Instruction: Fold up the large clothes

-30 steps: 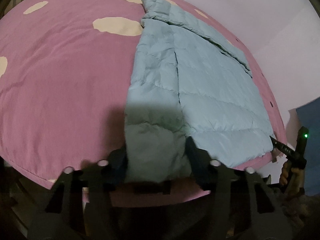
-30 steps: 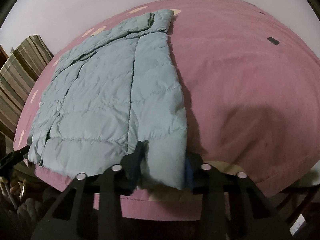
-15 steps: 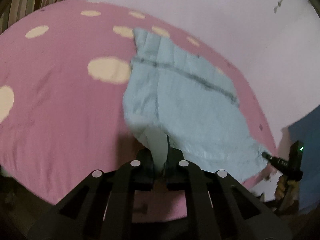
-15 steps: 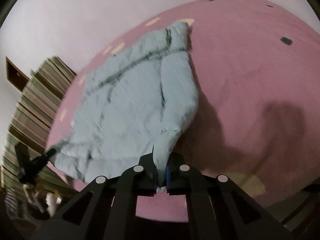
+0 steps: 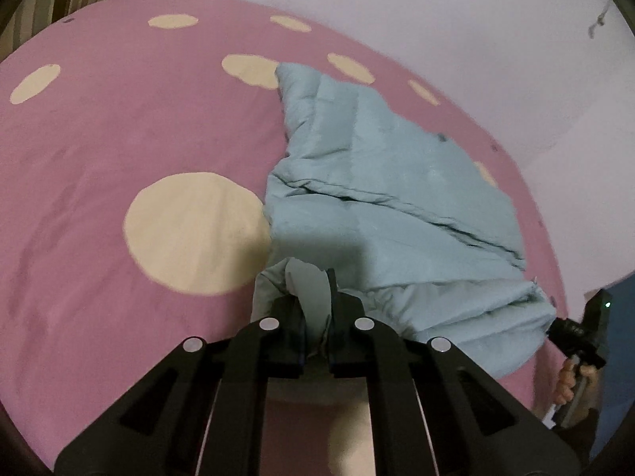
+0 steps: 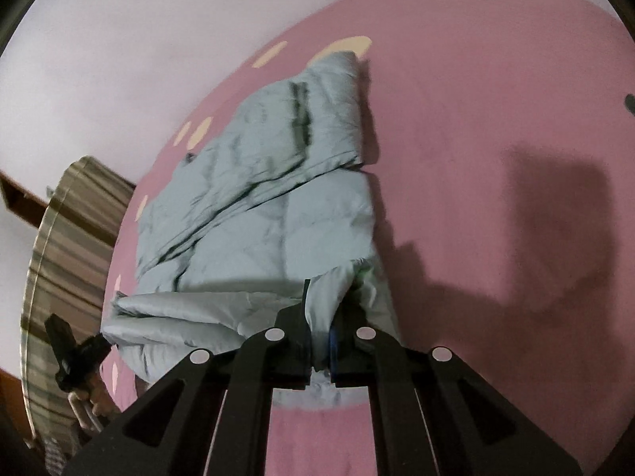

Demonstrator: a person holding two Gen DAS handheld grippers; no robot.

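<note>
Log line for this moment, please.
stage: bottom-hem fold | left tool: shut on jacket hem | right tool: shut on hem | hem: lifted off bedspread

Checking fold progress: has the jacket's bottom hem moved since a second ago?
Yes. The hem, pinched by the left tongs and right tongs, has lifted off the near edge of the pink bedspread and travelled toward the collar.

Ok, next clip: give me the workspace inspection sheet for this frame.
Surface: pink bedspread with cream spots, rumpled.
Job's things: light blue puffer jacket, bottom hem lifted off the bed at both corners, collar end lying flat.
Clutter: nothing seen.
Grippers: left gripper shut on the jacket hem; right gripper shut on the opposite hem corner.
Cables: nothing seen.
Surroundings: pale wall; striped fabric beside the bed.
</note>
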